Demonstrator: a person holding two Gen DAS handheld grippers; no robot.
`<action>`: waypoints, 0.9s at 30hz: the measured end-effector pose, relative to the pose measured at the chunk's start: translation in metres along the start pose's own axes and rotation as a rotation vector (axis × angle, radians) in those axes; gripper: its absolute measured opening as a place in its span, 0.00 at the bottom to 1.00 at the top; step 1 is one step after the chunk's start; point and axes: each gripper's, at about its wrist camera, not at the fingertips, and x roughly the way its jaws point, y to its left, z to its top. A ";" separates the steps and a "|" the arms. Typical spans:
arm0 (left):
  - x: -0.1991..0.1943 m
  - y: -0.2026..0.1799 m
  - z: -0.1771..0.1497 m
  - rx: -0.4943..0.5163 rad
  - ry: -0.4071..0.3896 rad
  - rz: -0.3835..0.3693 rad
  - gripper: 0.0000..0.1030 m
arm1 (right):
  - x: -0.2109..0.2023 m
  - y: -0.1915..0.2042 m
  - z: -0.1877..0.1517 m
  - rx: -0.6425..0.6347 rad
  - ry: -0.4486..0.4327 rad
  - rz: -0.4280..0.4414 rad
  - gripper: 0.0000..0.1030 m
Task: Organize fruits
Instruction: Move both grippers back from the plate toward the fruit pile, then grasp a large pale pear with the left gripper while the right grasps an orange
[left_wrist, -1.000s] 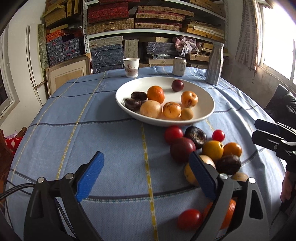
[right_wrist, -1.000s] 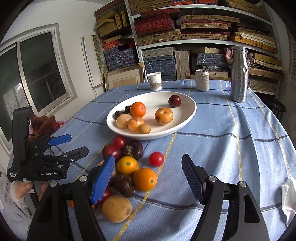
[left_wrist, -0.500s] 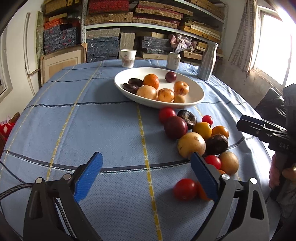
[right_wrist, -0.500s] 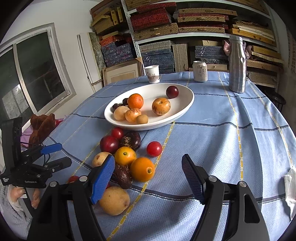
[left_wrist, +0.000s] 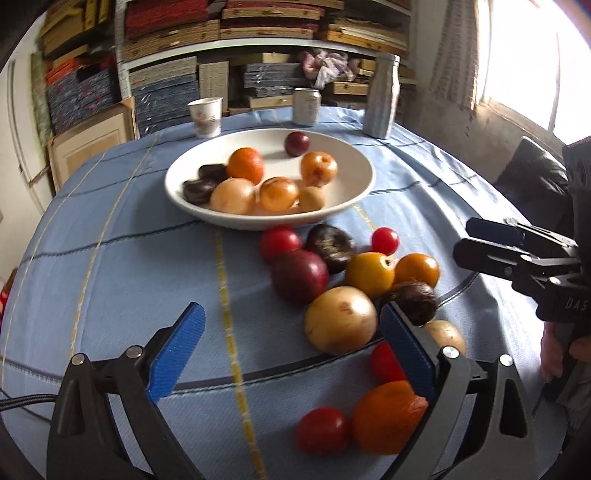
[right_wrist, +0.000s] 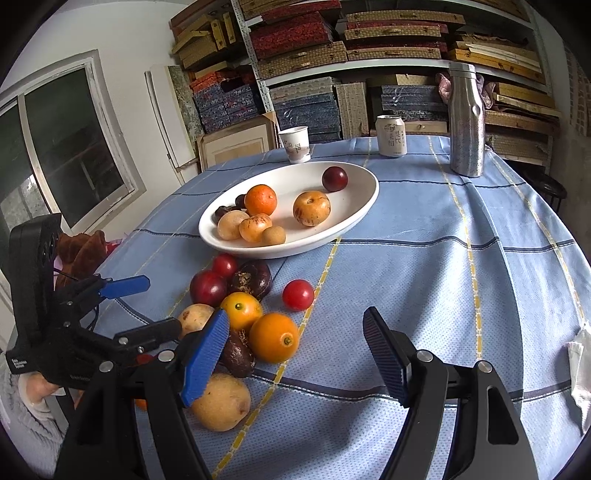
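Left claw: tilted down over the blue-clothed counter, spread wide and empty; its right finger is set just beside a pale yellow fruit, contact not discernible.
Loose fruits: clustered on the counter in front of the white bowl, in which more fruits are seen.
Right claw: angled down over the counter, jaws spread, nothing gripped; its left finger is placed over the edge of the cluster.
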 end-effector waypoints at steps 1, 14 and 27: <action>0.002 -0.003 0.001 0.007 0.001 0.002 0.91 | 0.000 0.000 0.000 0.001 0.000 0.000 0.74; -0.010 0.032 -0.012 -0.034 -0.014 0.127 0.95 | -0.002 -0.002 0.000 0.013 -0.008 0.002 0.74; -0.004 0.003 -0.014 0.088 0.004 0.084 0.94 | 0.000 0.000 -0.001 0.000 0.002 0.003 0.74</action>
